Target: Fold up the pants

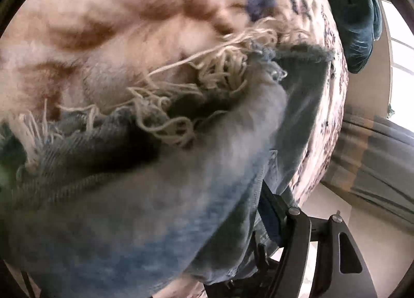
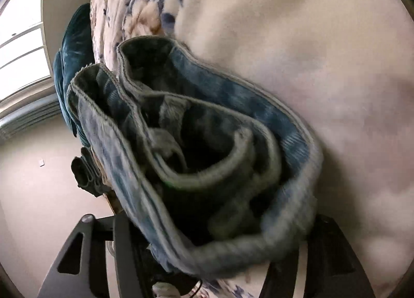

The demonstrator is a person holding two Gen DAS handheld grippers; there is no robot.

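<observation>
pants (image 2: 196, 148) bunched on bedspread (image 2: 323, 52), prob. over jaws, cushion (image 2: 75, 65) behind

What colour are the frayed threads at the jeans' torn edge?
Cream-white frayed threads against blue jeans, clearest in the left wrist view.

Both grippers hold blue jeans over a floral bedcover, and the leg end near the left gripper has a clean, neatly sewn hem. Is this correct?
Not quite. In the left wrist view, the leg end of the jeans is frayed, with loose pale threads hanging, not a sewn hem. The rest stands: both grippers hold blue denim over the floral bedcover.
</observation>
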